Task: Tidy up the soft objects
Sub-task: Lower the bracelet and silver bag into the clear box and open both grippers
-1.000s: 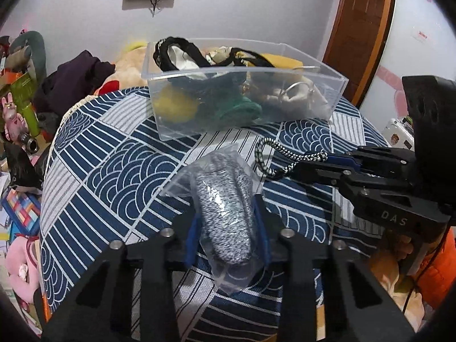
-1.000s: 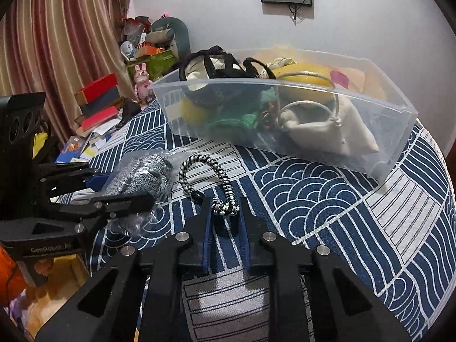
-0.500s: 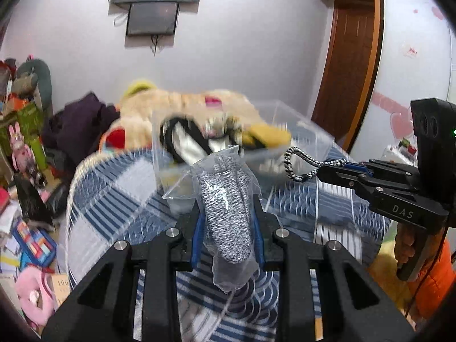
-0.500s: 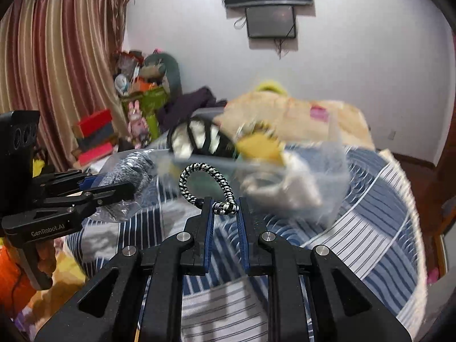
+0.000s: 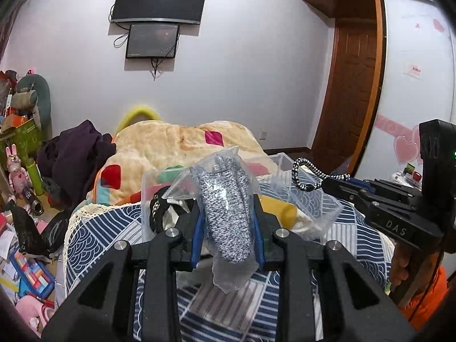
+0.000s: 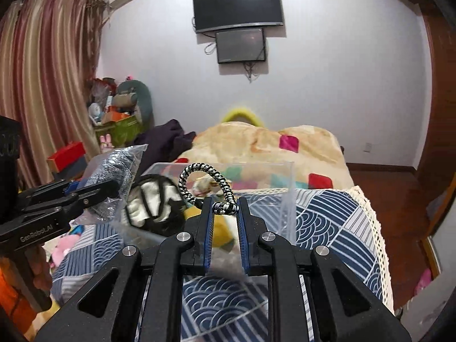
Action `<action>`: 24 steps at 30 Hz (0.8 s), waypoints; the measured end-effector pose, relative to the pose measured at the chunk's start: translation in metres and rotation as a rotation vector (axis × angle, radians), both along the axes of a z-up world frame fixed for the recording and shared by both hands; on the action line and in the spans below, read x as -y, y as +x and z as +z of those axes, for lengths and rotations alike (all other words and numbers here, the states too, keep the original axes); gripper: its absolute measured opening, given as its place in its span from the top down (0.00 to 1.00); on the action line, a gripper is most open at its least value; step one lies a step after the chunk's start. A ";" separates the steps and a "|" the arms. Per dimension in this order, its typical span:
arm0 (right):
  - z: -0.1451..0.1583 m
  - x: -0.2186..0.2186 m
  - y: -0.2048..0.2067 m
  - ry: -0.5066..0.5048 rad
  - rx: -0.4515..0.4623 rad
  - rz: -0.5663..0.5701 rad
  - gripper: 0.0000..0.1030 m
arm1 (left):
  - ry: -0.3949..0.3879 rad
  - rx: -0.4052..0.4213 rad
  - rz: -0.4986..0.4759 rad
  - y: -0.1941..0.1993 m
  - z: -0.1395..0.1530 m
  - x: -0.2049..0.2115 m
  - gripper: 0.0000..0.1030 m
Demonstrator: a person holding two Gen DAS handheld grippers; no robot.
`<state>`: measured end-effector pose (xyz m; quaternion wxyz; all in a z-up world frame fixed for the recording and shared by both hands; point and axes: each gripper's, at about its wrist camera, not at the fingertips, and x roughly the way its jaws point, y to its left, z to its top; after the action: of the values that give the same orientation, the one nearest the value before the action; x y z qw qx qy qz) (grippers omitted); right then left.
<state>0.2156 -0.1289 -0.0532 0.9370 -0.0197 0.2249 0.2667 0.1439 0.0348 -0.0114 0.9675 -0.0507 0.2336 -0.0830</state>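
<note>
Two grips: bagged knit roll (image 5: 226, 219) lengthwise, upright; cord loop (image 6: 206, 183) arching up.

wall-mounted TV (image 6: 238, 7), striped curtains (image 6: 42, 85), patchwork blanket (image 5: 182, 148), wooden door (image 5: 353, 85)

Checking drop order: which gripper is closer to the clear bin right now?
Hard to call; right, slightly. The right gripper holds the braided loop at the clear bin front edge. The left gripper holds the bagged knit item just short of it.

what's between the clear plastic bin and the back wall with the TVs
A beige patchwork blanket, heaped behind the clear plastic bin, with a yellow plush beyond; right wrist view.
</note>
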 end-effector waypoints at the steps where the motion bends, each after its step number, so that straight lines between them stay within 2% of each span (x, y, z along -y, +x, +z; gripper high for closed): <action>1: 0.000 -0.001 0.005 -0.005 -0.006 -0.007 0.86 | 0.000 -0.007 0.003 0.006 -0.002 0.000 0.72; 6: -0.015 -0.007 0.028 -0.031 -0.065 -0.031 0.86 | 0.000 -0.072 0.006 0.034 -0.021 0.002 0.72; 12: -0.026 -0.017 0.034 -0.090 -0.096 -0.033 0.86 | 0.005 -0.137 0.006 0.056 -0.044 0.002 0.71; 16: -0.026 -0.019 0.032 -0.123 -0.094 -0.033 0.78 | 0.017 -0.159 0.003 0.060 -0.051 0.003 0.70; 19: -0.024 -0.018 0.033 -0.116 -0.108 -0.018 0.72 | 0.037 -0.176 0.001 0.061 -0.054 0.005 0.62; 24: -0.021 -0.013 0.025 -0.115 -0.094 -0.017 0.63 | 0.020 -0.167 0.007 0.053 -0.052 0.003 0.49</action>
<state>0.2408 -0.1154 -0.0737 0.9250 -0.0589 0.2836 0.2459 0.1968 0.0317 -0.0633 0.9453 -0.0485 0.3143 -0.0727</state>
